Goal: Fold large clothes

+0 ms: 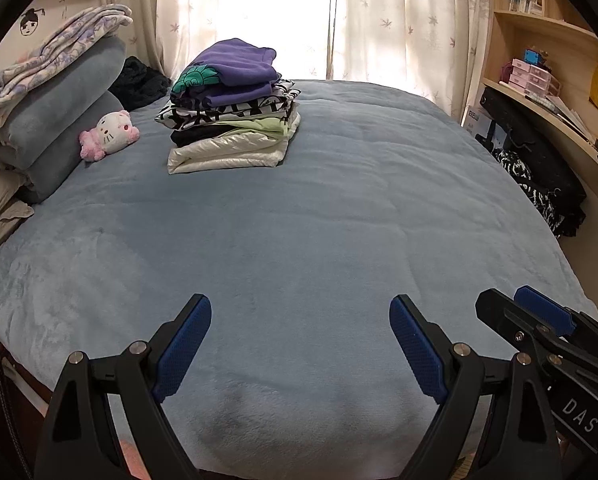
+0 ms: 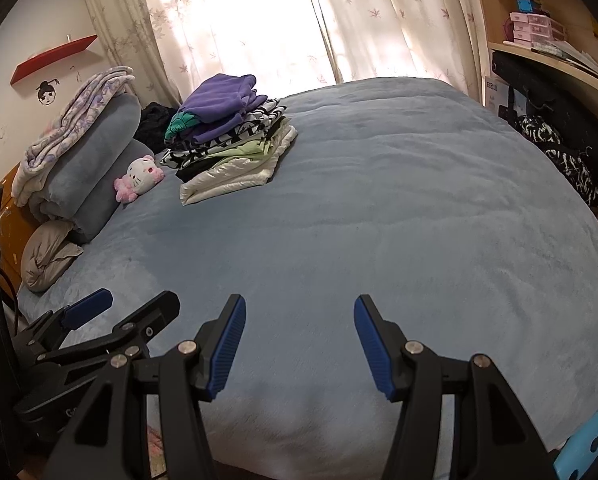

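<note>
A stack of folded clothes point(image 1: 231, 120) point(image 2: 231, 144) with a purple garment point(image 1: 235, 64) on top stands on the far left part of the blue-grey bed cover point(image 1: 339, 208) point(image 2: 399, 208). My left gripper point(image 1: 301, 304) point(image 2: 137, 298) hovers open over the near edge of the bed, nothing between its blue pads. Just to its right my right gripper point(image 2: 299, 302) point(image 1: 507, 296) is open too, its jaws a little narrower and empty. Both are far from the stack. No loose garment lies on the cover in front of them.
Rolled blankets and pillows point(image 1: 59, 100) are piled at the left with a pink-and-white plush toy point(image 1: 111, 132). A dark cloth point(image 1: 139, 80) lies behind them. Black and patterned clothes point(image 1: 539, 176) hang off the bed's right side below wooden shelves point(image 1: 539, 40). Curtains point(image 1: 259, 8) close the far end.
</note>
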The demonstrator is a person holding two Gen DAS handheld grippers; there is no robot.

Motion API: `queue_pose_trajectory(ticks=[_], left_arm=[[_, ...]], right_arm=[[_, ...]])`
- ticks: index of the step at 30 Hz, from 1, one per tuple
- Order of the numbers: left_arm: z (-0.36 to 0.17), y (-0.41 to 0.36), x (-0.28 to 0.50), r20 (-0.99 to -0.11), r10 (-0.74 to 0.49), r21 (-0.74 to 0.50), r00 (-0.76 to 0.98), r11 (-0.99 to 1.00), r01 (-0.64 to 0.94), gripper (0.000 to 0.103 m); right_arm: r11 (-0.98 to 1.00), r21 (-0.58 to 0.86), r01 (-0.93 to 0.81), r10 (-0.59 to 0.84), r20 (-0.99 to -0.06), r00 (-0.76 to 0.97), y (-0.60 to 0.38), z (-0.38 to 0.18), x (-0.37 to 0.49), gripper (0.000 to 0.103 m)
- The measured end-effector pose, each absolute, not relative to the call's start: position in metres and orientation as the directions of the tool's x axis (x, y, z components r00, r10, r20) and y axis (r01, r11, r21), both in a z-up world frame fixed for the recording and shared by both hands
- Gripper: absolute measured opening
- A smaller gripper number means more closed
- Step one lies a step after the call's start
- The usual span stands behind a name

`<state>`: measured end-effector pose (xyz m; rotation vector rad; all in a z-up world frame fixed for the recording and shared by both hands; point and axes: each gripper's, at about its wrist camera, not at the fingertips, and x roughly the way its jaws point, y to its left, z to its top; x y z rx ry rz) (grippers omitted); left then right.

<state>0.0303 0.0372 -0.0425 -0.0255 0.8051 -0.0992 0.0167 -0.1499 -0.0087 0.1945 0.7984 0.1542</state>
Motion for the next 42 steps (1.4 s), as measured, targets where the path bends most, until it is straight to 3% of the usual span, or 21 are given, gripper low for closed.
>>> queue_pose_trajectory(ticks=[42], left_arm=[[-0.0526,0.0411,0.0292,-0.736,-0.079,-0.063,0.672,0.997,0.048,0.089]], right_arm=[[0.971,0.234,-0.053,0.207,-0.704,0.680,-0.1466,-0.0188,0.0177,0.057]])
